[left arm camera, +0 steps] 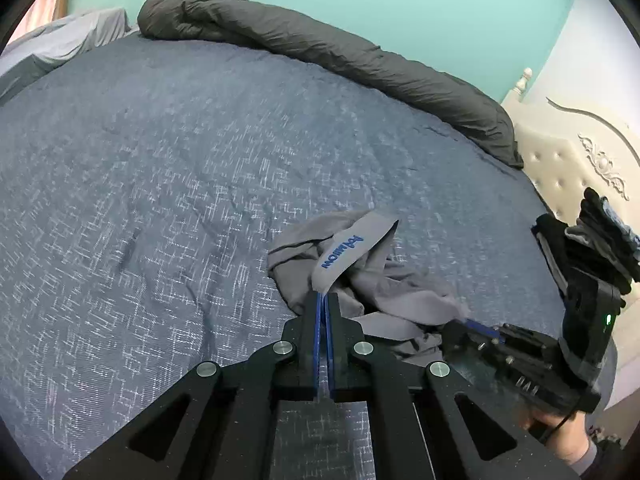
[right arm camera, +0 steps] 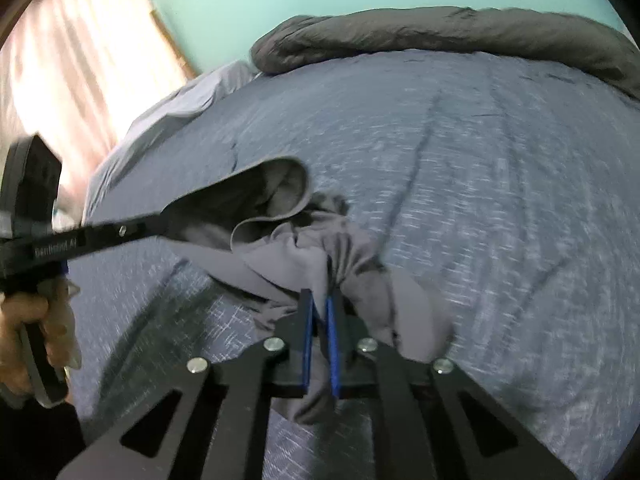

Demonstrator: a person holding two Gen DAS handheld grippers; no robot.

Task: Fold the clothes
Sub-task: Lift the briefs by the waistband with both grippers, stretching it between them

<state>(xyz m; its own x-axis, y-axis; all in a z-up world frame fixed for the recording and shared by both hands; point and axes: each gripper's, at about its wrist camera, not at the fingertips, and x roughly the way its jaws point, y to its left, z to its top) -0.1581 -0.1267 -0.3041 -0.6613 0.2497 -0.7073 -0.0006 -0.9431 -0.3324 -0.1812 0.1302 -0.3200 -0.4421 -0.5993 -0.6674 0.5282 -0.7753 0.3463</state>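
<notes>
1. The left black two-finger gripper with blue pads [left arm camera: 322, 300] is reaching forward low over the bed, its jaws pressed nearly together and pinching the light grey elastic waistband with blue lettering [left arm camera: 352, 250] of the crumpled grey stretch-fabric underwear [left arm camera: 384, 292].
2. The right black two-finger gripper with blue pads [right arm camera: 320, 300] is coming in from the garment's other side, its jaws clamping a bunch of the same grey cloth [right arm camera: 304, 256], with a narrow gap showing between the pads.
3. In the right wrist view a bare hand [right arm camera: 28, 344] is gripping the left tool's handle at the left edge; in the left wrist view the other hand [left arm camera: 560, 432] is mostly cut off at the lower right under the right tool.
4. The right wrist view is smeared by motion, so how much cloth is sitting between those pads is hard to judge; it is probably a thick fold.
5. Part of the garment is hanging below the right jaws and is hidden by the tool.
6. The garment is lying bunched on the blue-grey woven bedspread [left arm camera: 180, 168], partly lifted, near the bed's edge.
7. Its waistband is running away from the left jaws, rising toward the rolled dark grey duvet [left arm camera: 320, 52] at the far side of the bed; the bunching is making the garment's long axis unclear.
</notes>
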